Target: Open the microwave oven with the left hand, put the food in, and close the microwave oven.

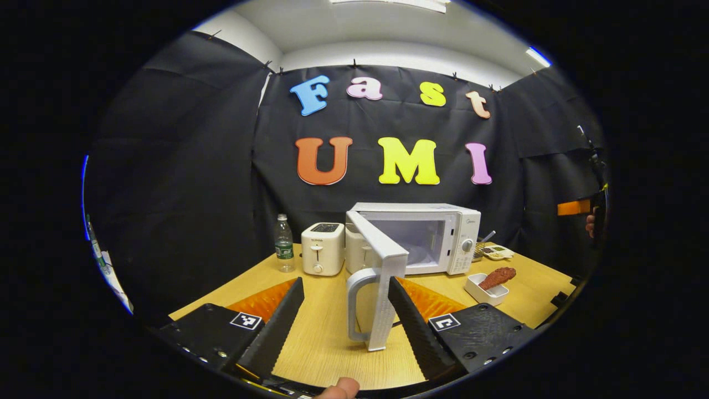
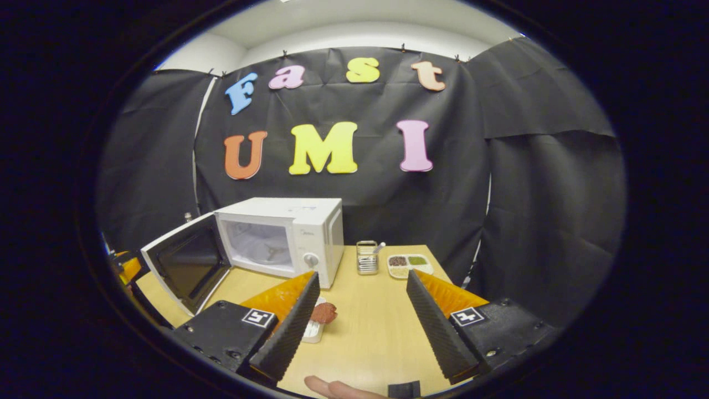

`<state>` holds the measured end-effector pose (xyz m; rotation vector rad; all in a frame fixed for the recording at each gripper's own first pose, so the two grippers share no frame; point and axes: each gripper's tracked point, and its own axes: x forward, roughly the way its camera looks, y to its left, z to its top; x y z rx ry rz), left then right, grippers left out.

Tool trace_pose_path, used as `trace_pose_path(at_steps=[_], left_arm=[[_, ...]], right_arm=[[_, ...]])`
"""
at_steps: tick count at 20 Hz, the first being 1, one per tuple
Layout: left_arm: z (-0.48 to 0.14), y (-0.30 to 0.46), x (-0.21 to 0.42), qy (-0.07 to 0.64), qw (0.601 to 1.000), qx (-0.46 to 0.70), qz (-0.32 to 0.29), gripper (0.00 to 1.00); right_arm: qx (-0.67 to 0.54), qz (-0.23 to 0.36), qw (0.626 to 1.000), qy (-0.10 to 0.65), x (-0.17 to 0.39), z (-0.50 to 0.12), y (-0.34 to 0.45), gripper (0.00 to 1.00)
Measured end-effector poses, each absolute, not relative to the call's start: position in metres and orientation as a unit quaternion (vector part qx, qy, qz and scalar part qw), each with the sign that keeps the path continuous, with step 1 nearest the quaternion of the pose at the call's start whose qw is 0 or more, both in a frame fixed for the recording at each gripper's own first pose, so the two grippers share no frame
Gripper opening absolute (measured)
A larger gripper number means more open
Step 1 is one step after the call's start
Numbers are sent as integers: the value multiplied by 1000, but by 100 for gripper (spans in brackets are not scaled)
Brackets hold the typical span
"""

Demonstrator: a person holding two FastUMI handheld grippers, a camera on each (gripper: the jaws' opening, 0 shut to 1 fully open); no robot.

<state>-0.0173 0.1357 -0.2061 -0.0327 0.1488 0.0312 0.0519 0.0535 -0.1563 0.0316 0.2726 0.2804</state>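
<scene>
The white microwave [image 1: 421, 235] stands at the back of the wooden table with its door [image 1: 382, 271] swung wide open toward me. The door's handle [image 1: 354, 302] sits between the fingers of my left gripper [image 1: 345, 281], which is open; the right finger lies close beside the door's edge. The food, a reddish-brown piece [image 1: 497, 277], rests in a small white dish [image 1: 481, 291] right of the microwave. In the right gripper view the microwave [image 2: 282, 235] and its open door [image 2: 188, 266] are at left. The food [image 2: 323, 313] peeks out beside the left finger of my open, empty right gripper [image 2: 363, 275].
A white toaster [image 1: 323, 248] and a water bottle [image 1: 284, 244] stand left of the microwave. A metal holder [image 2: 366, 257] and a divided condiment tray [image 2: 409, 265] sit at the table's back right. Bare table [image 2: 365, 327] lies in front of the right gripper.
</scene>
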Motion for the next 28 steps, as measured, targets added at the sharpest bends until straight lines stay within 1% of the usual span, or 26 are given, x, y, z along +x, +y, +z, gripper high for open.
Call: trace_pose_path(at_steps=[1, 2, 3, 4, 7, 10, 11, 12, 13, 15, 16, 17, 18, 19, 20, 21, 22, 23, 24, 25, 26, 27, 28], left_arm=[[-198, 140, -22, 72, 997, -20, 24, 93], [-189, 142, -27, 66, 997, -27, 30, 93], [-180, 144, -30, 59, 997, -36, 36, 93], [-176, 145, -34, 60, 996, -45, 42, 93], [-167, 151, -43, 57, 996, -41, 59, 93], [-160, 148, -49, 51, 996, -23, 67, 93], [-157, 147, -52, 47, 997, -16, 66, 93], [-152, 145, -54, 43, 997, -9, 67, 93], [-149, 143, -55, 40, 997, -3, 69, 93], [-146, 139, -58, 40, 997, 6, 71, 93], [-145, 137, -58, 40, 997, 10, 72, 94], [-144, 136, -60, 41, 996, 14, 73, 94], [-144, 133, -60, 43, 996, 18, 74, 94], [-146, 129, -60, 45, 996, 20, 71, 94], [-145, 123, -61, 46, 996, 21, 67, 94], [-145, 120, -60, 47, 997, 21, 62, 82], [-145, 118, -61, 47, 997, 21, 59, 94], [-142, 117, -63, 45, 997, 19, 57, 94], [-140, 116, -64, 42, 997, 17, 54, 95], [-138, 115, -65, 39, 998, 14, 53, 87], [-135, 115, -68, 36, 998, 10, 51, 96], [-134, 114, -72, 33, 998, 3, 49, 87], [-133, 112, -74, 32, 998, -5, 44, 96]], right_arm=[[19, 151, 977, 151, 61, -165, 61, 100], [23, 165, 971, 171, 70, -175, 68, 100], [26, 180, 964, 195, 79, -188, 76, 92], [28, 198, 954, 223, 86, -203, 84, 100], [58, 240, 921, 302, 105, -245, 102, 100], [110, 283, 873, 381, 113, -285, 117, 92], [132, 295, 856, 403, 117, -296, 120, 91], [153, 301, 841, 422, 121, -305, 124, 77], [171, 310, 826, 439, 122, -314, 128, 87], [199, 322, 800, 465, 124, -327, 135, 83], [216, 331, 787, 473, 125, -330, 140, 67], [232, 342, 772, 483, 122, -333, 145, 77], [249, 350, 757, 493, 121, -336, 150, 53], [257, 346, 747, 506, 117, -343, 151, 46], [283, 334, 741, 509, 119, -346, 156, 12], [279, 336, 741, 510, 116, -342, 151, 8], [270, 336, 749, 503, 113, -341, 148, 19], [258, 334, 758, 496, 109, -337, 144, 9], [245, 334, 767, 490, 105, -333, 143, 9], [230, 333, 777, 482, 98, -326, 140, 9], [212, 331, 789, 472, 93, -320, 137, 9], [190, 329, 804, 458, 87, -310, 135, 8], [162, 325, 821, 441, 83, -302, 132, 9]])
